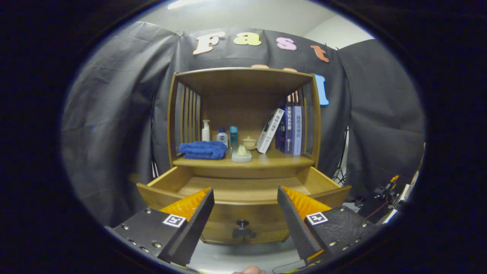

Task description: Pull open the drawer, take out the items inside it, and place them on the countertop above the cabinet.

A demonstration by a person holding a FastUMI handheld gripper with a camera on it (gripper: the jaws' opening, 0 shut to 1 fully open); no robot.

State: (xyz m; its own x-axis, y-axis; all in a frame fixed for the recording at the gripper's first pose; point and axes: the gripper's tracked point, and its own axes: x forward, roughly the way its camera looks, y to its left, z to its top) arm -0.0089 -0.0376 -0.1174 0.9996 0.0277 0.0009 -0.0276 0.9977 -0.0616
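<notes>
Drawer (243, 190) beyond claw (245, 201) (fingers apart)

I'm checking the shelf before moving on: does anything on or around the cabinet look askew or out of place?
One book leans against the upright books instead of standing straight. The drawer is pulled open, its visible floor bare. The blue towel lies folded, the bottles stand upright. The gripper is open, before the drawer front.
</notes>
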